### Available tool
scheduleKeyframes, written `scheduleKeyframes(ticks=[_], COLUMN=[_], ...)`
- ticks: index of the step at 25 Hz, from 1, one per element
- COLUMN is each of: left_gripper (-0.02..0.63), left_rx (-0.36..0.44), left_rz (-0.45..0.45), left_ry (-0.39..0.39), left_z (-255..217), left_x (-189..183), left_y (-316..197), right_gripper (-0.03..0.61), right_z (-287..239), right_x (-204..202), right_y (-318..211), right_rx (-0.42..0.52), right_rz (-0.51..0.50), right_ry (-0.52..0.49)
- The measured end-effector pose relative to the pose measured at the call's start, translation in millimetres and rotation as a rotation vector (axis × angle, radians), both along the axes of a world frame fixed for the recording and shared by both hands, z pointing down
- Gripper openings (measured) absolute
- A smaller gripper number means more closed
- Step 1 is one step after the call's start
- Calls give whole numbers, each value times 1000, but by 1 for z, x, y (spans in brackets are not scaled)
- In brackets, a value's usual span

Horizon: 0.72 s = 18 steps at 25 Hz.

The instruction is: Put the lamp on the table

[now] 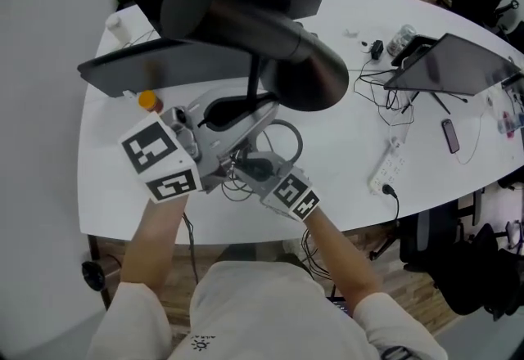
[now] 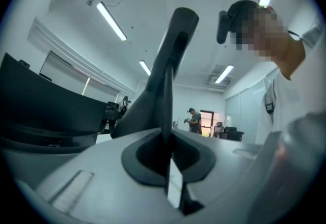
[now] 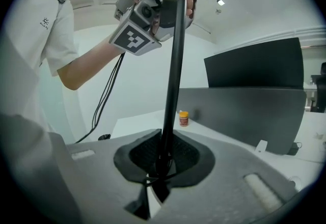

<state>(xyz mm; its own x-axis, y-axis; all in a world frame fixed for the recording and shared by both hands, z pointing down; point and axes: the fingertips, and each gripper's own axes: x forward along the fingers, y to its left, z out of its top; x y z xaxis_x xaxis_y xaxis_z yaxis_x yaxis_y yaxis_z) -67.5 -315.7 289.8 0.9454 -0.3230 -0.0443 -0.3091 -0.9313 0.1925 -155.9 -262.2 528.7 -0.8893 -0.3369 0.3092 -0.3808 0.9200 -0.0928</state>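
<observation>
Head view: left tongs (image 1: 259, 107) and right tongs (image 1: 243, 160) clamp the black lamp (image 1: 246, 23).

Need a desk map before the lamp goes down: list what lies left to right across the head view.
white bottle → jar → lamp → power strip → phone

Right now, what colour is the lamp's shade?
Black. The thin-stemmed lamp and its cylindrical shade show best in the head view.
</observation>
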Motion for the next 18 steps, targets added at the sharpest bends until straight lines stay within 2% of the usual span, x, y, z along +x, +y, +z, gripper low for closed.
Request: scheduleKeyframes(ticks=[6,13,18], left_gripper=[6,11,11], left_rx=[60,54,28], left_rz=[74,137,220], left_ry=[-25,-23,-40], left_z=[27,61,87], left_x=[-8,-15,-15], left_y=[-33,-74,-97], right_gripper=[46,46,46], right_z=[29,62,88], right_x=[-16,-25,-28], right_y=[-56,-109,-136], right_rx=[14,6,-6], right_rz=[101,196,253], right_ry=[22,28,48])
